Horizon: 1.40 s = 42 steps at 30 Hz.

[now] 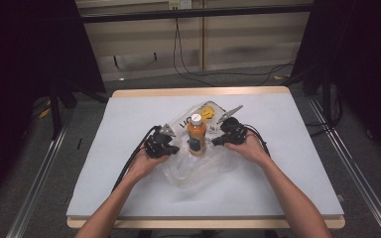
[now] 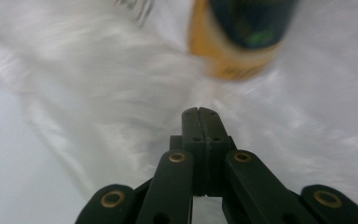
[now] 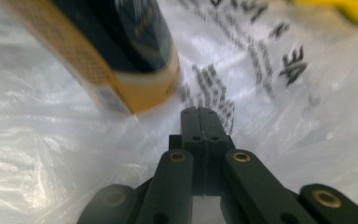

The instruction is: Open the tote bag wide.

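Jaws pressed together on both my left gripper (image 2: 198, 112) and right gripper (image 3: 199, 112), tips against the clear plastic bag (image 1: 198, 168), orange bottle (image 1: 196, 135) upright between them on the table (image 1: 129, 114).

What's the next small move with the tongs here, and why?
Probably lift both tongs a little and draw them apart, to raise the bag's edges around the bottle. The orange bottle stands upright on the clear plastic bag, with the left tongs and right tongs flanking it. Each pair of jaws is pressed shut amid the film; whether they actually pinch it, I can't tell.
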Tool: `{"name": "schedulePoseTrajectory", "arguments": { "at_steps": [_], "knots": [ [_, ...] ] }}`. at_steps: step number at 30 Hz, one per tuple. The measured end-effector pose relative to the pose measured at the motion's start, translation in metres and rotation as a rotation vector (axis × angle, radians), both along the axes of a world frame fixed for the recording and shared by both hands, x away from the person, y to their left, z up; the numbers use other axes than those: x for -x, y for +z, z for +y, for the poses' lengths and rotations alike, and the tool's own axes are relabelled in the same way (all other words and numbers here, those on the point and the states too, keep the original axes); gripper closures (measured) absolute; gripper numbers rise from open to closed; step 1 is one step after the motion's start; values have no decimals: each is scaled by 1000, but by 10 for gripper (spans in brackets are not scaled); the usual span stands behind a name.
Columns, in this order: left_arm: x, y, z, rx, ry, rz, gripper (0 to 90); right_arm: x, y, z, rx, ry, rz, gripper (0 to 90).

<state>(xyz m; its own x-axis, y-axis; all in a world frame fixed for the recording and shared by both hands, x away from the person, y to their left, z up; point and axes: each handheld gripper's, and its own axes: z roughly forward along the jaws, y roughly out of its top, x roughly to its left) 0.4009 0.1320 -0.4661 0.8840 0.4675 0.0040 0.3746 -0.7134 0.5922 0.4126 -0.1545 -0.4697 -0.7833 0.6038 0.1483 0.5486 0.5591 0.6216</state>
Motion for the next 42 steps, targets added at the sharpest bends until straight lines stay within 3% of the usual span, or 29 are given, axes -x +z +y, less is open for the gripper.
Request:
{"name": "schedulePoseTrajectory", "arguments": {
  "at_steps": [2, 3, 5, 6, 7, 8, 10, 13, 14, 17, 18, 19, 20, 22, 26, 27, 31, 35, 39, 42],
  "knots": [
    [-2, -6, 6, 73, 34, 32, 900, 4, -3, -2, -3, 2, -12, 900],
    [-4, -6, 10, 61, 28, 37, 900, 6, -4, -5, 0, 3, -23, 900],
    [-4, -6, 15, 59, 75, 20, 900, 11, -8, -12, -11, -13, -19, 900],
    [-8, -5, 23, 37, 39, 28, 900, 12, -9, -15, -20, -16, -23, 900],
    [-6, -7, 23, 89, 85, 49, 900, 13, -10, -20, -25, -25, -27, 900],
    [-8, -6, 28, 69, 63, 43, 900, 14, -10, -23, -26, -33, -28, 900],
    [-6, -6, 30, 68, 69, 34, 900, 15, -11, -29, -37, -41, -26, 900],
    [-4, -5, 35, 22, 55, 13, 900, 16, -11, -39, -40, -48, -33, 900],
    [-2, -6, 35, 52, 82, 17, 900, 16, -11, -41, -30, -51, -37, 900],
    [-6, -5, 44, 25, 56, 25, 900, 16, -11, -55, -35, -70, -35, 900],
    [-3, -7, 42, 67, 102, 26, 900, 16, -12, -58, -44, -78, -26, 900],
    [-6, -5, 47, 23, 66, 22, 900, 15, -12, -63, -55, -85, -26, 900],
    [-5, -6, 46, 57, 108, 31, 900, 14, -13, -67, -62, -102, -27, 900],
    [-5, -7, 48, 57, 100, 16, 900, 14, -15, -72, -86, -117, -26, 900],
    [-6, -8, 53, 94, 98, 48, 900, 18, -12, -65, -33, -121, -66, 900],
    [-5, -9, 53, 113, 105, 44, 900, 18, -13, -64, -37, -123, -72, 900],
    [-4, -10, 52, 117, 94, 33, 900, 18, -13, -58, -36, -137, -81, 900],
    [1, -6, 52, 146, 88, 26, 900, 21, -8, -52, -52, -128, -106, 900],
    [4, 0, 53, 206, 86, 11, 900, 23, -2, -55, -129, -147, -128, 900],
    [5, 3, 54, 229, 84, 3, 900, 26, 2, -54, -146, -148, -150, 900]
  ]
}}
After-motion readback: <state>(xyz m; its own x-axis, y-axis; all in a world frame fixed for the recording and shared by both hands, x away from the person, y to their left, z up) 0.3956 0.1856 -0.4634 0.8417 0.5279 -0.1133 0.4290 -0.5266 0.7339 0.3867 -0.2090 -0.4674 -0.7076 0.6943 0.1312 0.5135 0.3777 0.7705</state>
